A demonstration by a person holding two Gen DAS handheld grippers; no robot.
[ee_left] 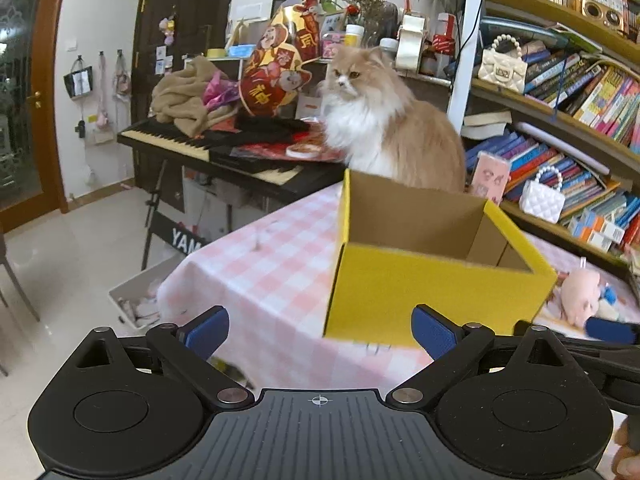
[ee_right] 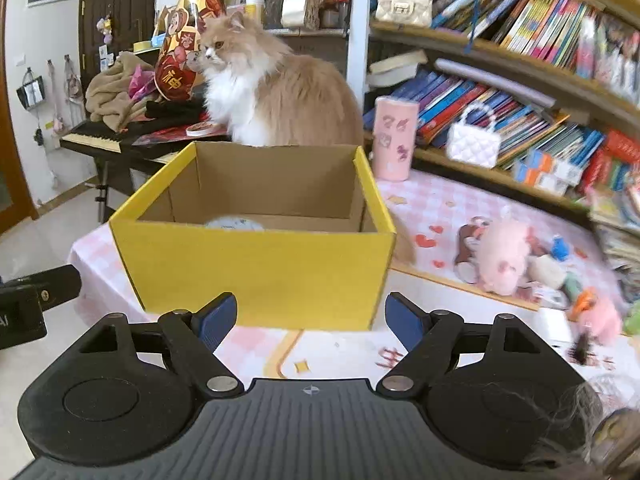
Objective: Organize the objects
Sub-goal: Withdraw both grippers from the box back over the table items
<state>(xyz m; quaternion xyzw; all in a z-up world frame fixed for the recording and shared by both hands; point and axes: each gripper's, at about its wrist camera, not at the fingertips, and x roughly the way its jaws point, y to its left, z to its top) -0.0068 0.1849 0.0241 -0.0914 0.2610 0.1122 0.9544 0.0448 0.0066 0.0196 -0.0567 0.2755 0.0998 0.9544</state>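
A yellow cardboard box (ee_right: 256,272) stands open on the pink checked tablecloth (ee_right: 432,204); a pale round object (ee_right: 234,223) lies inside it. The box also shows in the left wrist view (ee_left: 420,292). My right gripper (ee_right: 310,316) is open and empty, just in front of the box. My left gripper (ee_left: 320,332) is open and empty at the box's left front corner. A pink plush pig (ee_right: 506,254) lies with several small toys (ee_right: 588,304) on the table right of the box. It also shows in the left wrist view (ee_left: 580,296).
An orange and white cat (ee_right: 276,88) sits right behind the box. A pink tumbler (ee_right: 394,138) stands at the back right. Bookshelves (ee_right: 520,64) line the right side. A cluttered keyboard piano (ee_left: 224,148) stands beyond the table's left edge. A bin (ee_left: 136,300) sits on the floor.
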